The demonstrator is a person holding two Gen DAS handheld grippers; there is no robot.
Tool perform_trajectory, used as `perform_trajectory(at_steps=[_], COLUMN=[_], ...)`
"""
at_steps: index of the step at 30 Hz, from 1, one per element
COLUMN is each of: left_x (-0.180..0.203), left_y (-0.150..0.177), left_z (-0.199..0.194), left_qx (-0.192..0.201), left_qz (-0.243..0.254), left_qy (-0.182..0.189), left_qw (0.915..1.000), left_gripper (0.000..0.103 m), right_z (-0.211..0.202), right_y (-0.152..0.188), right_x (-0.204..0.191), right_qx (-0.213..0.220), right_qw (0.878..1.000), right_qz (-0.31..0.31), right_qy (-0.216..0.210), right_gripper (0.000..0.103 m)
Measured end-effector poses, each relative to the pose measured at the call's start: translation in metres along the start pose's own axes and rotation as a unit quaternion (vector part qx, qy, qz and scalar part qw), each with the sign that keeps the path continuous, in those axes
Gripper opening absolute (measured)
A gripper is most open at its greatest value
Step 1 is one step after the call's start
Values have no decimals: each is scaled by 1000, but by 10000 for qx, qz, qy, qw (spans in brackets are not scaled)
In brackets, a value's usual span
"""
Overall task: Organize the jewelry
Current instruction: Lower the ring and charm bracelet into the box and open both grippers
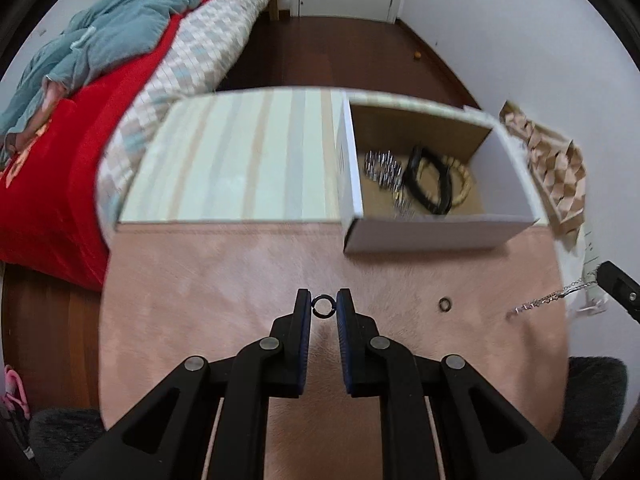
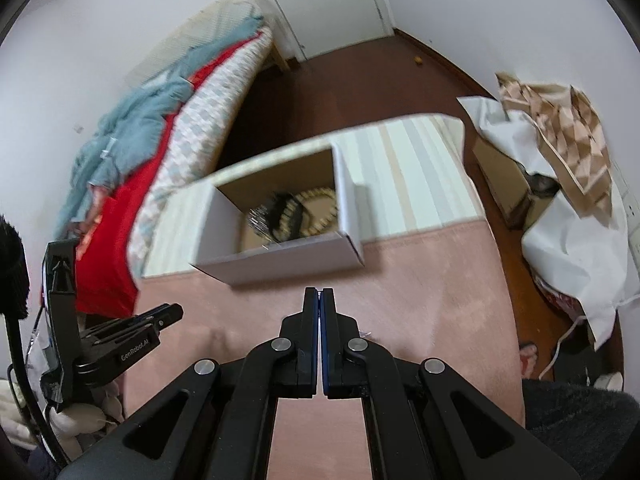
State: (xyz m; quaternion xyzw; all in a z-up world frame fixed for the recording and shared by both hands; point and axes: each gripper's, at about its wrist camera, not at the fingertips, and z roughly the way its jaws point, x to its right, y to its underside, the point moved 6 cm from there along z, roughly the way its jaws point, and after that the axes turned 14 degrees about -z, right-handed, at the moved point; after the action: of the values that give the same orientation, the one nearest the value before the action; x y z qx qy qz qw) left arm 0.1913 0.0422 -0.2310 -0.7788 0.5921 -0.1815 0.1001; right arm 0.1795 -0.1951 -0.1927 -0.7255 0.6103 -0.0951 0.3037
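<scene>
My left gripper [image 1: 323, 306] is shut on a small dark ring [image 1: 323, 306], held upright between its tips above the pink cloth. A second small ring [image 1: 444, 304] lies on the cloth to the right. My right gripper [image 2: 319, 300] is fully shut; in the left wrist view its tip [image 1: 618, 286] shows a thin silver chain [image 1: 548, 299] hanging from it. The open white box [image 1: 432, 236] holds a silver spiked bracelet [image 1: 384, 174], a black band [image 1: 430, 184] and a beaded bracelet [image 1: 462, 184]. The box also shows in the right wrist view [image 2: 288, 266].
A striped cloth [image 1: 240, 160] covers the table's far half, pink cloth [image 1: 240, 300] the near half. A bed with red and teal covers [image 1: 80, 120] stands left. A patterned paper bag [image 1: 556, 168] and white sheet [image 2: 572, 248] sit right.
</scene>
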Motion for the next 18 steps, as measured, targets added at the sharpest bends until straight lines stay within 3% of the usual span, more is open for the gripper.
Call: perform_trajectory(at_steps=[11, 18], left_x=[33, 53], left_y=[-71, -116], left_z=[-73, -74], left_qx=[551, 535], left_qz=[292, 300], left_qy=[356, 510], left_qw=[9974, 9968], left_gripper=[10, 10], right_z=[-30, -20], right_y=[-78, -134], right_x=[-42, -61], right_qx=[487, 496], right_qw=[9966, 9941], right_qz=[-521, -882], right_qy=[-413, -390], right_gripper=[1, 1])
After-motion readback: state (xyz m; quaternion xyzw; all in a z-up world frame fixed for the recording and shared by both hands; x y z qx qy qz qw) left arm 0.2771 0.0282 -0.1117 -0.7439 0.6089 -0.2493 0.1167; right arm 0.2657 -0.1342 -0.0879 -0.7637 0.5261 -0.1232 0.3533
